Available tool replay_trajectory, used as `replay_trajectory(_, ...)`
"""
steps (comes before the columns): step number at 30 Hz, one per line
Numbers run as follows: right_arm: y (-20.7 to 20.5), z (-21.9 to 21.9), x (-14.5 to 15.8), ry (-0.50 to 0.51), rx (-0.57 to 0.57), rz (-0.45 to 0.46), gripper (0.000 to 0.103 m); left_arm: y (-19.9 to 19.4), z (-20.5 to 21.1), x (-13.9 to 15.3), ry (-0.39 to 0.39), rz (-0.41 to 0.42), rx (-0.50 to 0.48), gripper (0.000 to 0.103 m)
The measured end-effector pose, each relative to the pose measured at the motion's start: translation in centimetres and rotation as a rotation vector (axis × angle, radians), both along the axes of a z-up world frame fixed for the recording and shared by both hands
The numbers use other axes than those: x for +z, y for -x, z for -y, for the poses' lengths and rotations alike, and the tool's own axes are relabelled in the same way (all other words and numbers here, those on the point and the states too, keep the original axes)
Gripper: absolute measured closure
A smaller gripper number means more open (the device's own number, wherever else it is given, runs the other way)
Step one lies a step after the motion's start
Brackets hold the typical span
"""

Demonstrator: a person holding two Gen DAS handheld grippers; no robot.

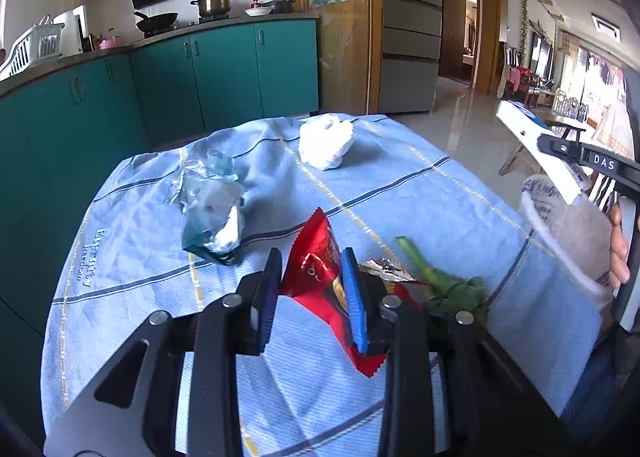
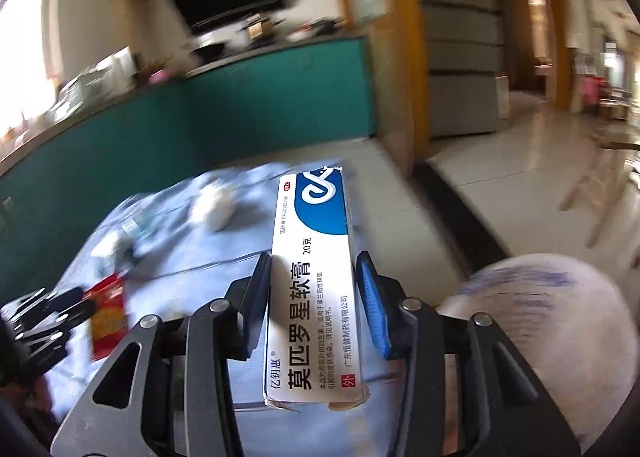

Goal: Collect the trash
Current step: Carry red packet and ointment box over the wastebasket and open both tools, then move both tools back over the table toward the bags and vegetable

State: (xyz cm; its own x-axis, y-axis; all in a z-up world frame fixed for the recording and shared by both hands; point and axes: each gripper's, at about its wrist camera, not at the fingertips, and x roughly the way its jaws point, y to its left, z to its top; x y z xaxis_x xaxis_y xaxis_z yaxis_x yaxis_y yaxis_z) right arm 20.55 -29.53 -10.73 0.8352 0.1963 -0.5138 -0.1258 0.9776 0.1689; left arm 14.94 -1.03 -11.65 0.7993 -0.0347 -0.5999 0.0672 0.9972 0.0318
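- A blue checked tablecloth point(image 1: 420, 197) covers the table in a kitchen lined with teal cabinets point(image 1: 224, 73), and carries the litter; the right wrist view is smeared by blur.
- A translucent plastic bag point(image 1: 568, 225) with blue print hangs at the table's right edge, its mouth open, with fingers point(image 1: 618, 253) visible behind it; in the right wrist view it shows as a pale bulge point(image 2: 540, 321) just right of the gripper.
- A crumpled silvery-green foil wrapper point(image 1: 212, 213) lies on the left of the cloth, well apart from a wad of white tissue point(image 1: 326, 143) near the far edge.
- The right gripper point(image 2: 316, 293) pinches a long white-and-blue ointment box point(image 2: 312, 285) between its blue pads, box held lengthwise above the cloth; from the left wrist the box point(image 1: 532, 145) is seen near the bag's mouth.
- The left gripper point(image 1: 312, 289) clamps a red snack wrapper point(image 1: 316, 257), which stands up between its fingers, the torn lower edge trailing toward the camera.
- Green vegetable scraps point(image 1: 444, 285), a stalk with leaves, rest on the cloth just right of the red wrapper, beside a scrap of silver foil point(image 1: 384, 269).
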Motion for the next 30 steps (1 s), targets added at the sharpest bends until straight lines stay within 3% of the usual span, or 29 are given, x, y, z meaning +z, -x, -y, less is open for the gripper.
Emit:
replay_trajectory(3,-0.3,4.9,-0.6,0.001,-0.146,-0.065,0.06,0.3,1.6,1.9,0.027,0.039,-0.025,0.072)
replay_trajectory(8,-0.3,11.4,-2.6,-0.012,-0.368,-0.19,0.06,-0.4,6.9,4.2,0.116,0.05,-0.156,0.072)
replay_trajectory(14,0.6,14.6,-3.5,-0.076,-0.431,-0.241,0.06,-2.3,15.7,4.6,0.161,0.038,-0.303,0.072)
replay_trajectory(21,1.8,16.8,-3.2,-0.136,-0.47,-0.209,0.058,-3.7,24.5,2.4,0.163,-0.047,-0.455,0.069)
replay_trajectory(22,2.3,17.2,-3.0,-0.145,-0.477,-0.193,0.056,-3.8,25.3,2.0,0.159,-0.054,-0.47,0.065)
replay_trajectory(23,2.5,17.4,-2.8,-0.153,-0.48,-0.18,0.054,-3.8,26.0,1.6,0.157,-0.061,-0.492,0.05)
replay_trajectory(25,3.0,17.8,-2.3,-0.164,-0.495,-0.15,0.04,-3.8,26.9,1.1,0.149,-0.06,-0.502,0.033)
replay_trajectory(30,3.2,17.5,-1.7,-0.158,-0.502,-0.108,0.032,-3.7,25.9,0.9,0.116,-0.049,-0.47,0.03)
